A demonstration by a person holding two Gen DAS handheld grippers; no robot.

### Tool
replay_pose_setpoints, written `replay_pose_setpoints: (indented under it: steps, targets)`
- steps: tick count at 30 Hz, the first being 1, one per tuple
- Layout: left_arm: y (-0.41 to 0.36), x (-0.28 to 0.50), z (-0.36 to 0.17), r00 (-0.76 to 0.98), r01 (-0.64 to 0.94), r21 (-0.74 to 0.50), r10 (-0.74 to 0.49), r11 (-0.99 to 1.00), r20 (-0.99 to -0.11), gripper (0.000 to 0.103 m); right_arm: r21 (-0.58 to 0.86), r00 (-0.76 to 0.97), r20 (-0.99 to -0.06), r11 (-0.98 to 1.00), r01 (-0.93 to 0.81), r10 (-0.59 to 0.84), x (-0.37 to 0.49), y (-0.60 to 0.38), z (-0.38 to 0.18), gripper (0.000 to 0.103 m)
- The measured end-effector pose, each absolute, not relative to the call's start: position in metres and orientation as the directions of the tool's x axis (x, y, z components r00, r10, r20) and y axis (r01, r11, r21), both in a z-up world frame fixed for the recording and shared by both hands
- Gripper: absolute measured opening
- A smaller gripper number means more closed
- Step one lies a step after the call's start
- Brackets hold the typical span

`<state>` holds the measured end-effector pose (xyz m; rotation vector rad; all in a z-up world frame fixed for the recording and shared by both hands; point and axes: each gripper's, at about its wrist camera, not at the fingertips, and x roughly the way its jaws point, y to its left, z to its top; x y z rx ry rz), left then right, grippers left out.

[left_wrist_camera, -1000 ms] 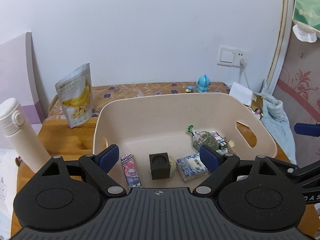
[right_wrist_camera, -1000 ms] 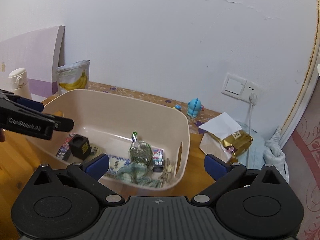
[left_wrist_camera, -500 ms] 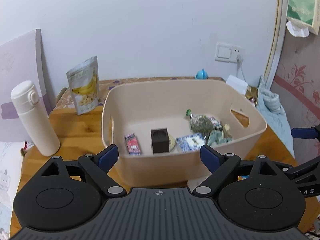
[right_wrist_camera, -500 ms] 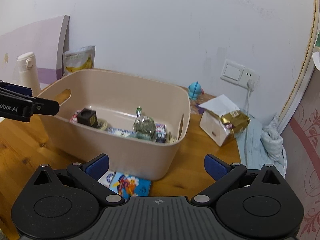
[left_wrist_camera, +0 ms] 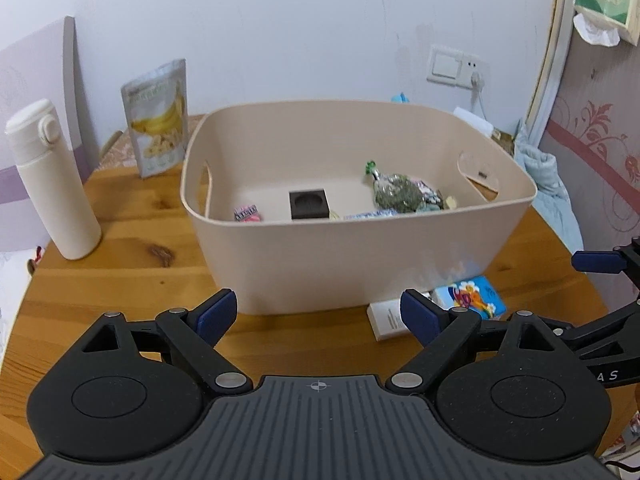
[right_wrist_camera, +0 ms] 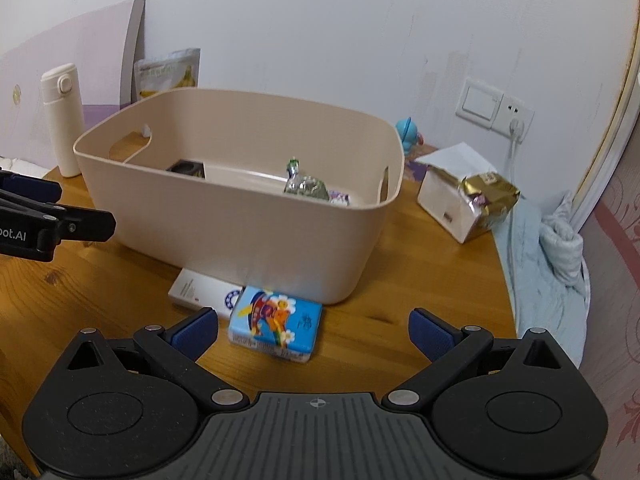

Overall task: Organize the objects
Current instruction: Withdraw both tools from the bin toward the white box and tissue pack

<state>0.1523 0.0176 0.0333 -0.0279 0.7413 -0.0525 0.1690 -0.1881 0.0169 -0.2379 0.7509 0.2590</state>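
Note:
A beige plastic bin (left_wrist_camera: 352,268) (right_wrist_camera: 224,224) stands on the wooden table and holds a black cube (left_wrist_camera: 307,204), a pink packet (left_wrist_camera: 247,213), a green foil bag (left_wrist_camera: 396,194) and other small items. In front of the bin lie a blue cartoon-printed pack (right_wrist_camera: 275,322) (left_wrist_camera: 470,297) and a flat white box (right_wrist_camera: 202,289) (left_wrist_camera: 387,319). My left gripper (left_wrist_camera: 318,314) is open and empty before the bin's near wall. My right gripper (right_wrist_camera: 314,330) is open too, just short of the blue pack, with nothing between its fingers.
A white flask (left_wrist_camera: 52,180) and a banana snack pouch (left_wrist_camera: 158,118) stand left of the bin. To its right sit a white box with a gold wrapper (right_wrist_camera: 468,202), a blue figurine (right_wrist_camera: 408,130), a wall socket with a cable (right_wrist_camera: 514,126) and pale blue cloth (right_wrist_camera: 552,264).
Both grippers have sunk and drawn back from above the bin toward the table's front. The blue pack and the white box in front of the bin have come into view. Jaws unchanged.

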Motion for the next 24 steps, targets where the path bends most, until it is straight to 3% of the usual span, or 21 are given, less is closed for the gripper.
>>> replay_pose_setpoints:
  steps: [24]
  targets:
    - [-0.016, 0.190, -0.021, 0.646, 0.078, -0.050, -0.088, 0.996, -0.758, 0.090, -0.044, 0.618, -0.766, 0.945, -0.325, 0.177, 0.204, -0.183, -0.044, 0.103]
